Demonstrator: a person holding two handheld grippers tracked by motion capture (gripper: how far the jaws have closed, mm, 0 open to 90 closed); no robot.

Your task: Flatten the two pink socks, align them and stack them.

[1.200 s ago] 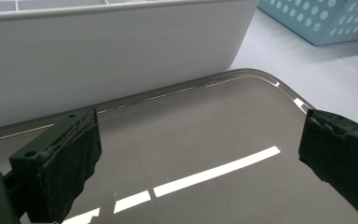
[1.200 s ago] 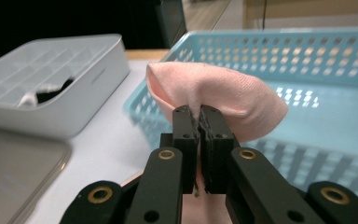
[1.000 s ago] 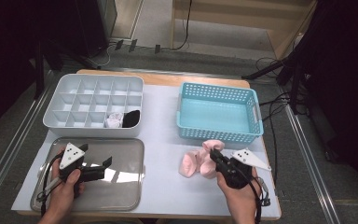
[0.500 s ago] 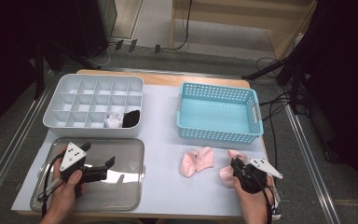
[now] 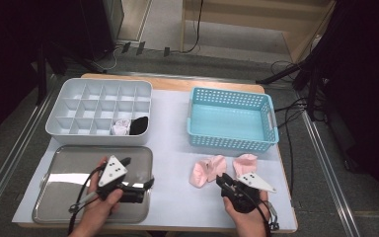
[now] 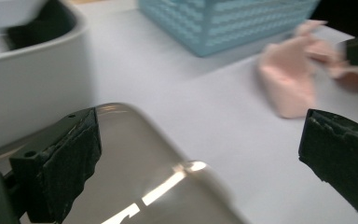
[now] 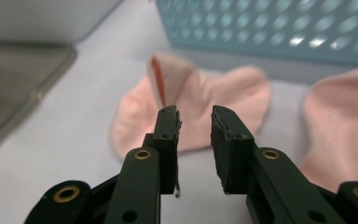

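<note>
I hover my right gripper [image 7: 195,116], jaws narrow and just closing on nothing, before the pink sock [image 7: 191,109]; next, nudge forward and pinch. Left gripper [image 6: 200,154] jaws wide, empty.

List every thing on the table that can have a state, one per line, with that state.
Left gripper: jaws wide open, nothing between them.
Right gripper: jaws slightly apart after closing a little, nothing gripped.
Left pink sock: flat on the table, one edge folded up.
Right pink sock: lying loose on the table.
Blue basket: upright, empty.
Divided tray: two front compartments filled, one white item, one black.
Metal tray: empty.
</note>
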